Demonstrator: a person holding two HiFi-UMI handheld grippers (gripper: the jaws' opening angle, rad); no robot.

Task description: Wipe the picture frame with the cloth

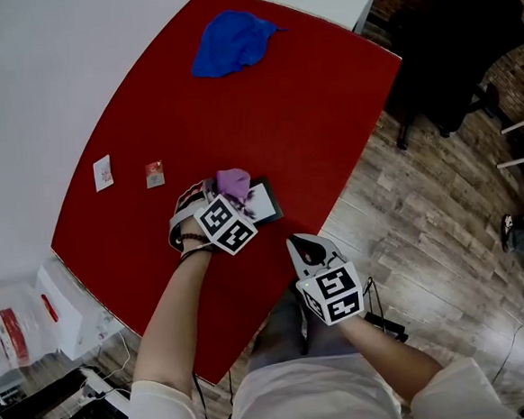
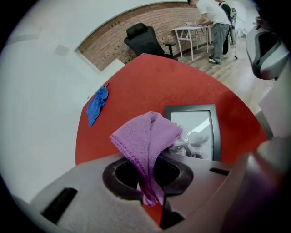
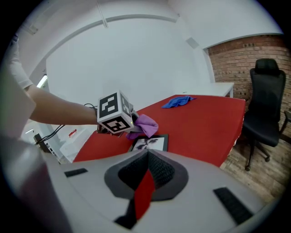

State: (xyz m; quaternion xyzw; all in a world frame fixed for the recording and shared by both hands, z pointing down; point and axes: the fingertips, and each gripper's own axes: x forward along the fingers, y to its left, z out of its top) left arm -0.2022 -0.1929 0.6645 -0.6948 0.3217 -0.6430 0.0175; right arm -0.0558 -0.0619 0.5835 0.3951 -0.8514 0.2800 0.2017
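Note:
A dark-rimmed picture frame (image 1: 265,203) lies flat near the front edge of the red table (image 1: 308,110). In the left gripper view the picture frame (image 2: 196,131) lies just ahead and to the right of the jaws. My left gripper (image 1: 229,196) is shut on a purple cloth (image 1: 234,183), which bunches over the frame's left side. The purple cloth (image 2: 148,136) stands up out of the left gripper (image 2: 152,184). My right gripper (image 1: 307,248) hovers off the table's front edge, shut and holding nothing. From the right gripper (image 3: 146,159), I see the purple cloth (image 3: 145,124) over the frame (image 3: 150,143).
A blue cloth (image 1: 231,42) lies crumpled at the table's far end. Two small cards (image 1: 103,172) (image 1: 154,174) sit near the left edge. A black office chair (image 1: 452,44) stands on the wood floor to the right. Boxes and cables crowd the floor at lower left (image 1: 28,331).

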